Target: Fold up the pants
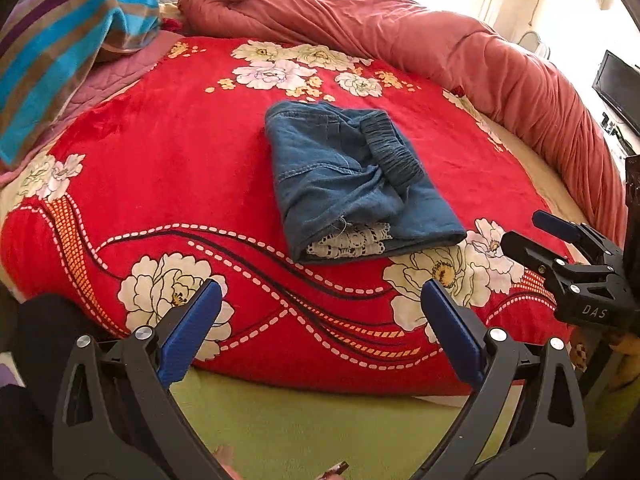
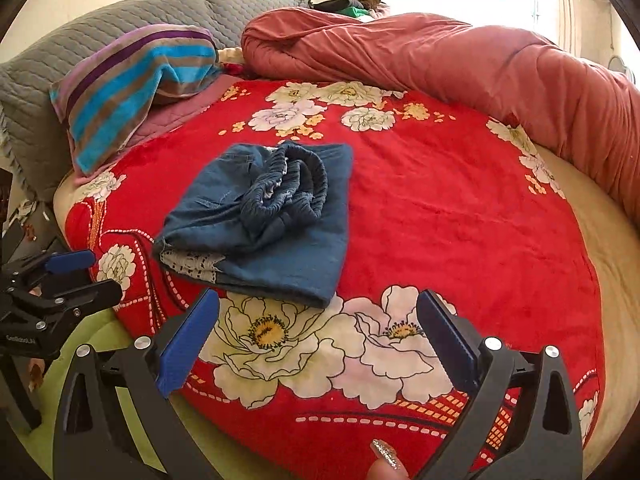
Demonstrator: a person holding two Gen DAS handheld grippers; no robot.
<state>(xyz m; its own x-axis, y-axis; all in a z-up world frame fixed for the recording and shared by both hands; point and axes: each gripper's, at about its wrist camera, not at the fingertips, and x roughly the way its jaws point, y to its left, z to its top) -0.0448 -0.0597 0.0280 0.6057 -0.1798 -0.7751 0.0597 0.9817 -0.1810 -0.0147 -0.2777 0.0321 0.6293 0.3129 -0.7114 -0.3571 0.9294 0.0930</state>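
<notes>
Blue denim pants (image 1: 352, 176) lie folded into a compact bundle on the red floral blanket (image 1: 180, 160), with the elastic waistband on top and white lace trim at the near end. They also show in the right wrist view (image 2: 272, 220). My left gripper (image 1: 322, 300) is open and empty, held back over the blanket's near edge, short of the pants. My right gripper (image 2: 318, 308) is open and empty, just in front of the bundle's near edge. The right gripper also shows at the right of the left wrist view (image 1: 560, 240).
A rolled pinkish-red quilt (image 1: 400, 28) runs along the far and right sides of the bed. A striped towel (image 1: 60, 52) lies on a pillow at the far left. Green sheet (image 1: 320, 424) shows below the blanket. The left gripper appears at the left of the right wrist view (image 2: 80, 272).
</notes>
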